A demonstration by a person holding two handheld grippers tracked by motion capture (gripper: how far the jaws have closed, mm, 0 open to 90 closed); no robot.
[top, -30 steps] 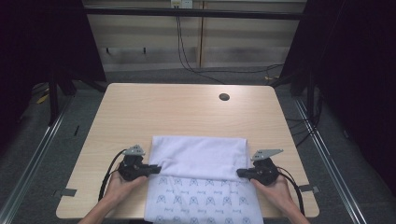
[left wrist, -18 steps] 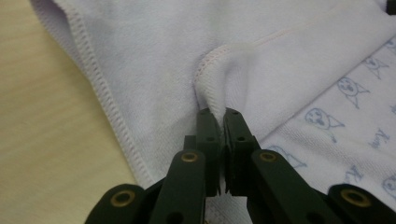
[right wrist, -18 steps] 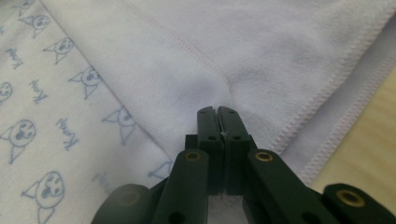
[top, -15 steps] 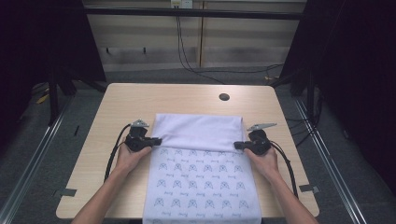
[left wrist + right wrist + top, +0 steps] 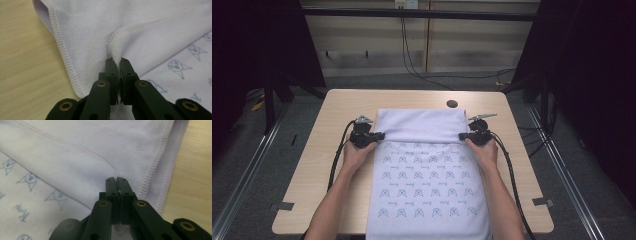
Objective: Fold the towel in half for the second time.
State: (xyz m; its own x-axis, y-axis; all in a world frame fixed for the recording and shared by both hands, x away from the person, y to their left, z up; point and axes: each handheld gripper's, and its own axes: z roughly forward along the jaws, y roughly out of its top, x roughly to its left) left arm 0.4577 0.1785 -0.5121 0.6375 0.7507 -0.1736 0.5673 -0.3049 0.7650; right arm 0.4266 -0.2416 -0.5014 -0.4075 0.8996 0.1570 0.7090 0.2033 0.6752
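A light wooden worktop (image 5: 337,150) with rounded corners is standing on a grey carpeted floor (image 5: 257,165), in a room whose side walls are lying in deep shadow. Behind the far edge, pale wall panels (image 5: 362,45) are carrying black cables (image 5: 412,60) that are hanging down and trailing across the floor. Metal rails (image 5: 247,170) are running along the floor at both sides of the worktop. A small dark round mark (image 5: 452,104) is sitting near the far edge, right of centre. Strips of grey tape (image 5: 283,206) are sticking to the near left and near right corners.

A white towel (image 5: 427,185) printed with small blue figures is lying along the middle of the worktop, its near end hanging over the near edge. Its far part is folded back as a plain white band (image 5: 419,125), reaching toward the far edge.

The left gripper (image 5: 371,137) is pinching the left end of that band: in the left gripper view its jaws are pressed together on a stitched hem (image 5: 113,51). The right gripper (image 5: 467,136) is pinching the right end likewise, jaws closed on the cloth beside the overlocked edge (image 5: 160,170). The person's left hand (image 5: 354,156) and right hand (image 5: 484,152) are resting on the worktop at either side edge of the towel.
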